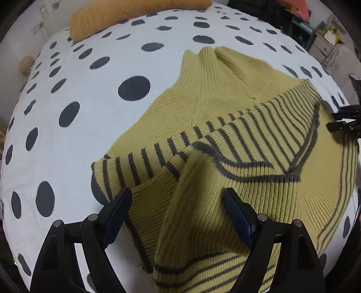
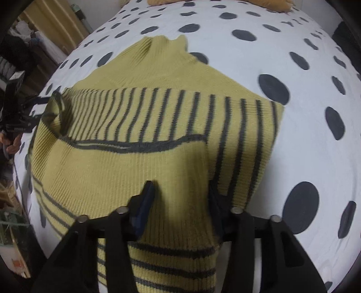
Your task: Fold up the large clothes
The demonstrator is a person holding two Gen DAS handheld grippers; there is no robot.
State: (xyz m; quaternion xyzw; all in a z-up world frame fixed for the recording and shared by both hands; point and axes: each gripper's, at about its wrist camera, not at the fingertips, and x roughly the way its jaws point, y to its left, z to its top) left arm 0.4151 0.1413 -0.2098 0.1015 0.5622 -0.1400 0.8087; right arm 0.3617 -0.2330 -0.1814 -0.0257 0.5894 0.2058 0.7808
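Across the centre of both wrist views lies the sweater point(image 1: 225, 126), a mustard-yellow ribbed knit with dark grey stripes, spread on the bedspread point(image 1: 74, 139), which is white with large dark grey dots. Its plain ribbed part points toward the top of each frame; a striped panel is folded over the plain part, and a sleeve-like fold of knit runs down toward the bottom edge of each view.

Left wrist view: the left gripper point(image 1: 178, 199) occupies the lower part of the frame and points steeply down at the fabric. Its jaws stand wide apart. A raised ridge of the sweater lies between them, but neither pad presses on it; clear gaps show on both sides. The right gripper point(image 1: 345, 122) appears at the right edge of this frame, over the far side of the sweater.

Right wrist view: the right gripper point(image 2: 180, 191) sits at the lower centre, with a fold of sweater point(image 2: 158, 108) filling the space between the two fingers point(image 2: 144, 202). The jaws are partly closed and the knit bunches between them; the frame does not settle whether the pads clamp it. At the left edge the left gripper point(image 2: 20, 112) is visible, with a hand point(image 2: 13, 144) below it.

An orange pillow point(image 1: 126, 17) rests on the bedspread at the upper left of the left wrist view. Cluttered shelves point(image 1: 320, 40) fill the upper right corner.
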